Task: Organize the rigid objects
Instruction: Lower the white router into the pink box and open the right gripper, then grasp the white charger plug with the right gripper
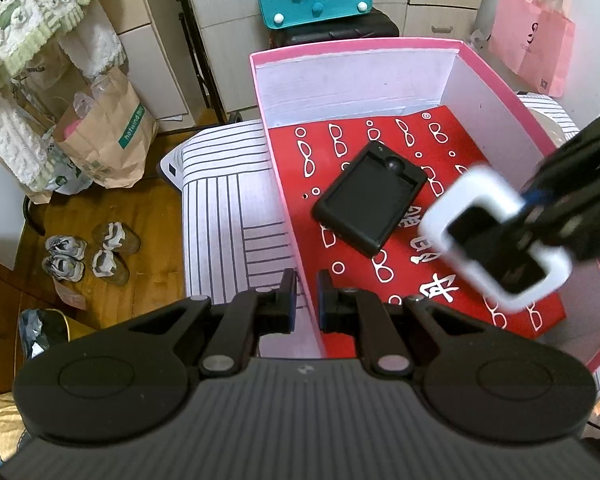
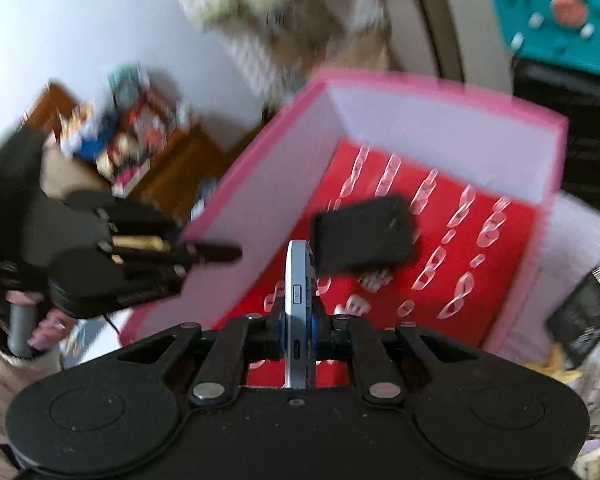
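Holding a thin white phone [image 2: 298, 300] on its edge, your right gripper [image 2: 298, 332] was squeezed shut on it, with the phone's long side pointing straight out ahead of the fingers. The pink box [image 2: 236, 200] lay ahead of and below that gripper, and a black phone case [image 2: 364, 236] rested on the red paper [image 2: 480, 260] inside, just past the phone's tip. Your left gripper [image 1: 306, 300] was pinched shut on the box's near wall, off to the left of the right one. The right hand was the nearer one for dropping the phone in.

Right-wrist view motion-blurred; box [image 2: 236, 184] print smeared.
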### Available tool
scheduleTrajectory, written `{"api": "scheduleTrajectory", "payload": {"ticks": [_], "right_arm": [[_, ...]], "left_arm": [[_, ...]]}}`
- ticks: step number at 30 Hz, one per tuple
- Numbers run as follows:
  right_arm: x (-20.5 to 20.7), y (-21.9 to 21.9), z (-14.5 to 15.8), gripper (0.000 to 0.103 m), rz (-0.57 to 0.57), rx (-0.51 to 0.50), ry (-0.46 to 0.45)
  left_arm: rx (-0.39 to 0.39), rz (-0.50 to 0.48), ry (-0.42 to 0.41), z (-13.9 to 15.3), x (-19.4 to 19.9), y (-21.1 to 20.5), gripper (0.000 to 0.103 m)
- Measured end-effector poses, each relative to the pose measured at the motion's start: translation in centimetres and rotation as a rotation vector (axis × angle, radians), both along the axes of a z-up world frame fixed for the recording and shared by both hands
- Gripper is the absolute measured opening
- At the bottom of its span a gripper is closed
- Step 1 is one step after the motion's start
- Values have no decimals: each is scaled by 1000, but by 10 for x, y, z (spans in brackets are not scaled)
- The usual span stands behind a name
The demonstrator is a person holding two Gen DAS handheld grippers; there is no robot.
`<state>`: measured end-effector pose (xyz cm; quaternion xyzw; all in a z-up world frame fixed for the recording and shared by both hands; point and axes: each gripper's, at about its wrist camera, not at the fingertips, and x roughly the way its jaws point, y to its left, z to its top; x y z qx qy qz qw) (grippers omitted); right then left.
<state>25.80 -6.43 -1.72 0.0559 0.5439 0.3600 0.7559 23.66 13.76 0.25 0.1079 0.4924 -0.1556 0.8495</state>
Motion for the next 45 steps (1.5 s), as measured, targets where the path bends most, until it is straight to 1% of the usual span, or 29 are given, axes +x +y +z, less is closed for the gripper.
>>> {"api": "scheduleTrajectory", "payload": {"ticks": [5,10,13,15,18,19,23,26,29,31,34,36,38,42,45], "right_arm": [[3,22,-21,14,57,-32,131],[17,33,-35,14,33,-74,176],[24,36,-36,15,24,-109,117],[27,38,-33,17,16,-137,72],[24,44,-26,39,12,-241,-93],[25,45,-22,49,9,-261,-120],[17,36,0,53,12,-237,-219],[4,20,23,54,1,-189,-293],[-18,-3,47,55,-37,-132,-370],[-33,-22,59,55,-70,-103,-441],[-55,-47,68,55,-124,-87,-527],[-67,-61,72,55,-144,-115,-549],[-79,-79,69,55,-174,-140,-548],[-96,-112,53,55,-234,-162,-471],[-109,-125,29,55,-256,-195,-412]], "left_arm": [[1,-1,3,0,1,0,9],[-10,2,7,0,2,1,9],[-15,5,10,0,2,2,9],[-17,6,14,1,3,3,9],[-16,5,16,2,3,2,9],[-16,4,14,2,3,2,10],[-14,6,9,1,2,2,9],[-15,7,11,1,3,4,9],[-14,4,9,1,3,4,9],[-12,4,7,1,3,3,10],[-14,4,5,1,1,3,9],[-15,4,1,1,1,4,9],[-16,4,-2,1,0,4,9],[-19,5,-11,0,-3,3,9],[-23,6,-20,0,-5,4,9]]}}
